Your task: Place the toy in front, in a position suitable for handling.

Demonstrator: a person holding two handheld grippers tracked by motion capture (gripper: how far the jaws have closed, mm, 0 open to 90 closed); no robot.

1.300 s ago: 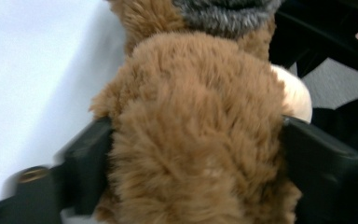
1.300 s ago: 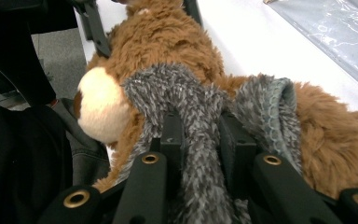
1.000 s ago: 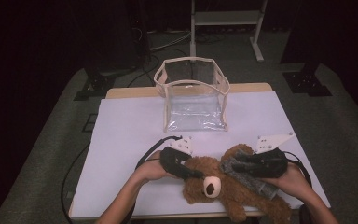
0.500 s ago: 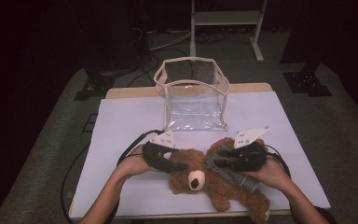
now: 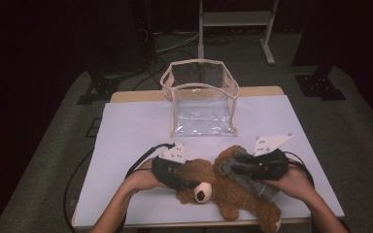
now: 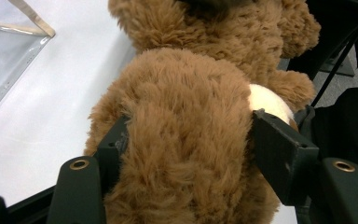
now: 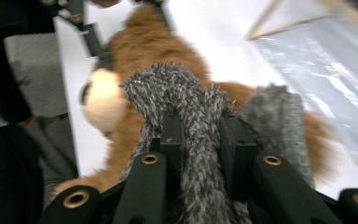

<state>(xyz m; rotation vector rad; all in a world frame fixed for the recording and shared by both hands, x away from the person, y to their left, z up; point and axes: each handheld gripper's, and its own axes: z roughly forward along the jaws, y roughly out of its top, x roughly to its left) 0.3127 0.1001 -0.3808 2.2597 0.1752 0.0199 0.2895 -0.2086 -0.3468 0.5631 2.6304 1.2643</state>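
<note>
Item: brown teddy bear (image 5: 223, 187), tabletop's six o'clock edge. Our right hand-held gripper (image 7: 200, 123) clamps its grey scarf (image 7: 186, 93), steadying it. Left hand-held gripper (image 6: 191, 140), jaws just opening, brackets its head loosely.

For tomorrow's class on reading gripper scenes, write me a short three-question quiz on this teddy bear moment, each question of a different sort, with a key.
1. True or false: the clear bag lies flat and zipped shut.
2. What does the right gripper clamp? A) grey fuzzy cloth B) the bear's muzzle C) the bag's rim
3. Which part of the teddy bear sits between the left gripper's jaws?

Key
1. False: it stands open-topped at the far side of the table.
2. A, the grey fuzzy cloth.
3. Its head, seen from behind; the jaws have just been opening.
</note>
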